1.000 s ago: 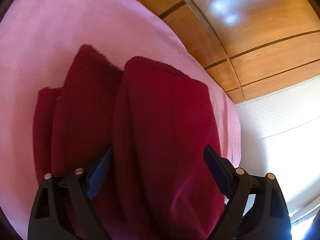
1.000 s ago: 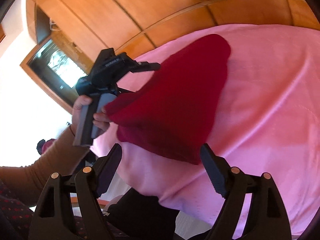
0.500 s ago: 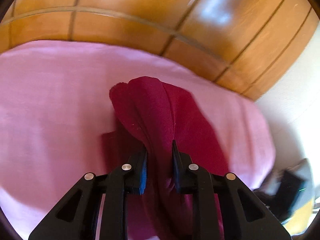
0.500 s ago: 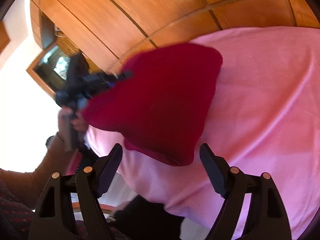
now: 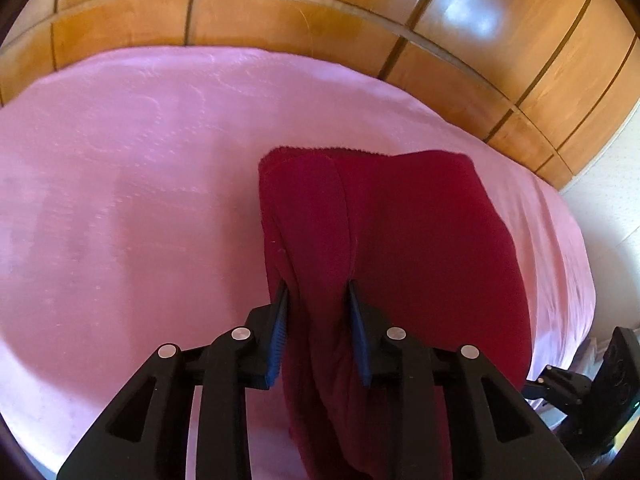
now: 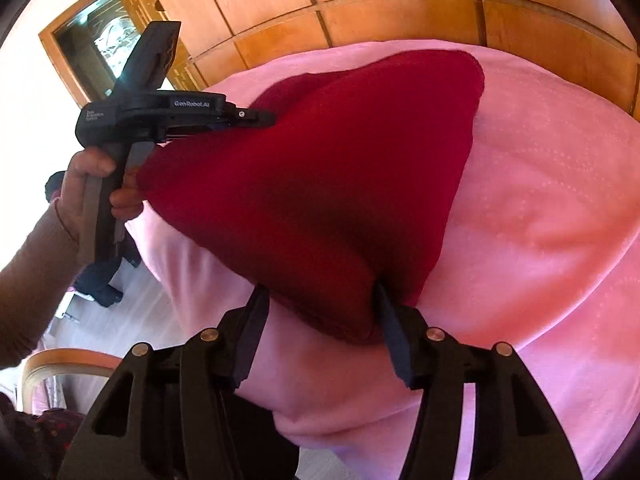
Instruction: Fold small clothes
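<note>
While I watch through both wrist cameras, a dark red cloth (image 5: 400, 248) lies partly lifted over a bed covered with a pink blanket (image 5: 140, 200). From the left wrist view, my left tongs (image 5: 318, 292) are narrowed to a small gap with a thick fold of the red cloth bunched between the two blue-padded fingers (image 5: 280, 320), so they have hold of it. The cloth runs forward from that grip and its far end rests on the blanket, where a fuzzy edge shows. Behind the bed stands a wall of glossy wooden panels (image 5: 320, 12).

From the right wrist view, my right tongs (image 6: 320, 304) are about half open, with the near corner of the red cloth (image 6: 320, 184) sitting between the fingers (image 6: 252, 332). The right finger touches the cloth's edge; the left finger looks just clear of it, so I cannot tell whether this pair grips the cloth yet. In that same view the left tongs (image 6: 264, 117) appear at the upper left, held by a hand (image 6: 86, 188) in a brown sleeve, clamped on the cloth's far corner, so the cloth spans tent-like between the two tools above the pink blanket (image 6: 540, 200).
</note>
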`<state>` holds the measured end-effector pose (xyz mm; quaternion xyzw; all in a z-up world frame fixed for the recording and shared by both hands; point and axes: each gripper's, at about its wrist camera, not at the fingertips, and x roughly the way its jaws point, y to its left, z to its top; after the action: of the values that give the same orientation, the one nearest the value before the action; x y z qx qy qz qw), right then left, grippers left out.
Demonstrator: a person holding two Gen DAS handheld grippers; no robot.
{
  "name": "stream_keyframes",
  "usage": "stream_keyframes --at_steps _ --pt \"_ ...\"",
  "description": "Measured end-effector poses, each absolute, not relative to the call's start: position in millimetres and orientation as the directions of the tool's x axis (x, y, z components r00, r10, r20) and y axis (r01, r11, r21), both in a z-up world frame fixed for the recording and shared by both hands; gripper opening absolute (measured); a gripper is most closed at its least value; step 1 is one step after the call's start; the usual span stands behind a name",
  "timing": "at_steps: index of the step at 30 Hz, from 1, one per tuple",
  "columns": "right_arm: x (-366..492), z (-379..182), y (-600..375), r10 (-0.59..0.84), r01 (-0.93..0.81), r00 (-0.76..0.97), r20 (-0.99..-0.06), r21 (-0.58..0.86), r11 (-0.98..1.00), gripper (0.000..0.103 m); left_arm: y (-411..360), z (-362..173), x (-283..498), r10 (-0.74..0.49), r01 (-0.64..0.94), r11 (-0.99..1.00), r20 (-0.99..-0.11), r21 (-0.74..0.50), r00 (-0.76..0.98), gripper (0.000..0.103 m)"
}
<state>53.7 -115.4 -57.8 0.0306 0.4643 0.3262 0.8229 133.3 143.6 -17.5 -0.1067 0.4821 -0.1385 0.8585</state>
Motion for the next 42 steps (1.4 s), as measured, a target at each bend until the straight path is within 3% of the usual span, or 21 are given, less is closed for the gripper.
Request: stream_keyframes --at_steps 7,13,18,20,25,27,32,42 --pt "85 -3 -142 0.610 -0.448 0.459 -0.646 0.424 0.787 0.070 134 12 115 -0.288 0.117 0.955 -0.752 -0.273 0.592 0.052" --pt "159 5 -117 0.522 -0.329 0.560 -0.643 0.406 0.853 0.067 116 -1 116 -0.217 0.113 0.976 -0.770 -0.187 0.600 0.052" --pt "217 -49 -85 0.412 -0.238 0.504 -0.759 0.336 0.911 0.065 114 -18 117 -0.193 0.101 0.981 -0.786 -0.166 0.587 0.052" --pt "220 -66 -80 0.388 -0.248 0.521 -0.761 0.300 0.921 0.066 116 -23 115 -0.192 0.092 0.981 -0.786 -0.171 0.588 0.052" --pt "216 -63 -84 0.401 -0.254 0.540 -0.740 0.311 0.916 0.068 119 -20 109 -0.203 0.084 0.978 -0.767 -0.192 0.609 0.052" --pt "215 -61 -84 0.411 -0.261 0.544 -0.731 0.318 0.912 0.073 119 -16 106 -0.189 0.078 0.981 -0.762 -0.180 0.620 0.052" --pt "199 -47 -90 0.442 -0.289 0.552 -0.706 0.335 0.897 0.088 122 -5 96 -0.159 0.068 0.986 -0.743 -0.152 0.650 0.071" --pt "189 -45 -142 0.555 -0.229 0.540 -0.633 0.524 0.820 0.093 124 -9 95 -0.149 0.079 0.989 -0.756 -0.129 0.637 0.072"
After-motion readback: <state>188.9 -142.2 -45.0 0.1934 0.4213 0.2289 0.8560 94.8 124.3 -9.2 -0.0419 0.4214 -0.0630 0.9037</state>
